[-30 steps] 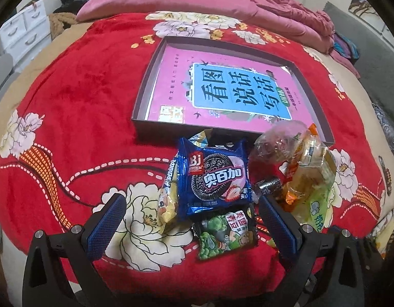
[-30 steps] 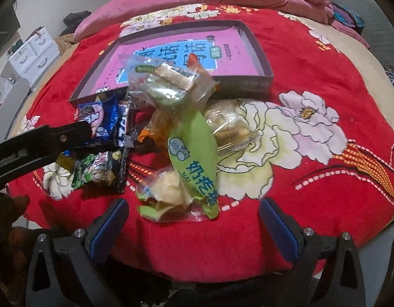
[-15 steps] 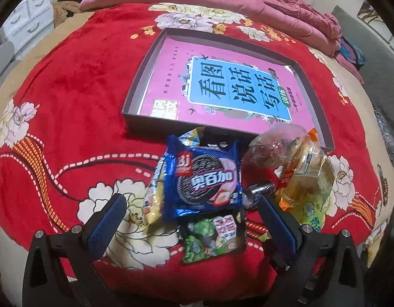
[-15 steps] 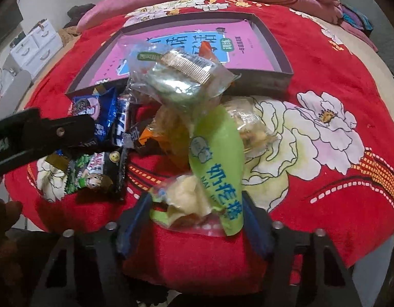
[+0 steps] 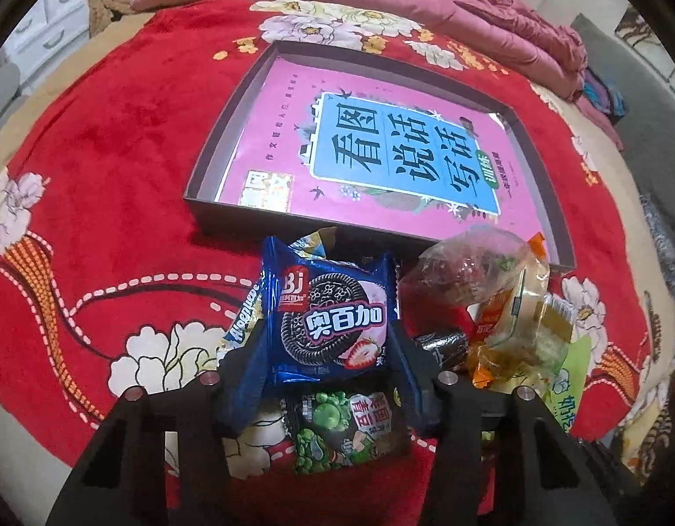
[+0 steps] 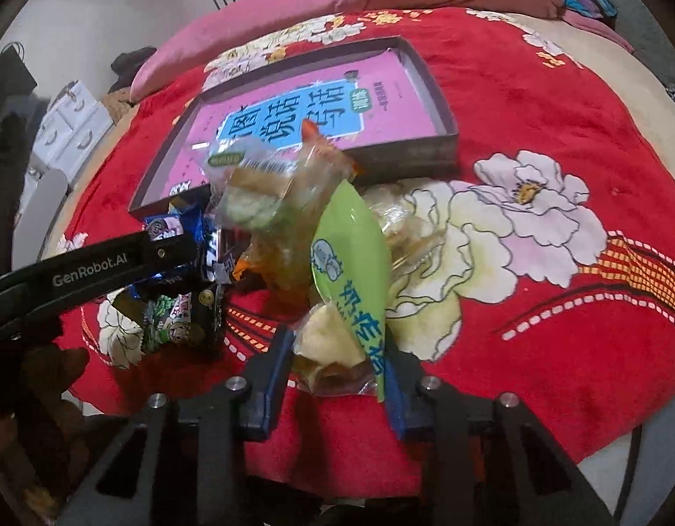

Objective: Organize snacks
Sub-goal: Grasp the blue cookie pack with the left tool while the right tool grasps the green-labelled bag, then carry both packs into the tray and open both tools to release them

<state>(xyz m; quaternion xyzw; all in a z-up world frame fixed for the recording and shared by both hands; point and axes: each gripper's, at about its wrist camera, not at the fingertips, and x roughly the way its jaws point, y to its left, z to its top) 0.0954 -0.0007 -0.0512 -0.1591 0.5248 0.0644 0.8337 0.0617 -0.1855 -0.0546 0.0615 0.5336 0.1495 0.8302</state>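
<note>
1. The left gripper has just been closing; its blue pads now press the two long sides of the blue cookie packet, so it has hold of that packet at its near half
2. The right gripper has also just been closing, and its pads pinch the near end of the green-and-clear bun packet, which bulges up and away between them
3. The cookie packet looks light and glossy, with a fairly stiff filling; judged from the film, it could slide out if squeezed only at the crimped end, so the grip across the body seems the safer one
4. The bun packet is soft, puffy film around something squashable; a hard pinch would likely crush the contents, and the free far end will probably droop when lifted
5. Just under the cookie packet's near edge lies a green pea snack bag, and a yellow-blue wrapper peeks out on its left; both may drag along
6. To the right sits a heap of clear and orange packets, touching the bun packet
7. Beyond the pile, far side, a shallow dark box rests on the red floral blanket with a pink book flat inside: the likely place for the snacks
</note>
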